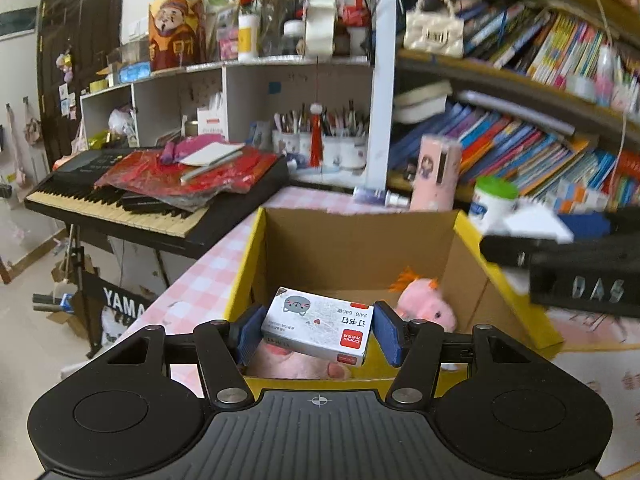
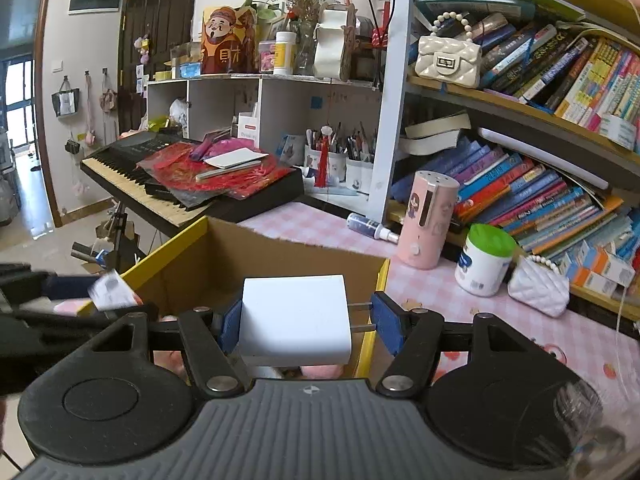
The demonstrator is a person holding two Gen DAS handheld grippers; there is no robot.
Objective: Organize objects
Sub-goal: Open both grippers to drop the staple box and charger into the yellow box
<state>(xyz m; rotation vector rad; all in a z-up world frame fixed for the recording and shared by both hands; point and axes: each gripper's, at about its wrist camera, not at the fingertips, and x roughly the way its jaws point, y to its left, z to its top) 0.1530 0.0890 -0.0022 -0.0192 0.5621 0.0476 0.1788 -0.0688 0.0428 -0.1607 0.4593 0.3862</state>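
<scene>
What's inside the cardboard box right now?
A pink plush toy lies at the bottom of the cardboard box. The staples box and left gripper cover the near floor.

Cardboard box (image 2: 280, 256) sits at the table's (image 2: 500, 320) left edge, plush toy (image 1: 424, 306) inside it, keyboard (image 2: 132, 176) off to the left, bookshelf (image 2: 520, 120) along the back.

"Comix" on red label of small staples box (image 1: 318, 330), "24/6" beside it, "YAMA" in white on keyboard stand cover (image 1: 120, 304), "DAS" raised on black gripper body (image 1: 596, 288)
</scene>
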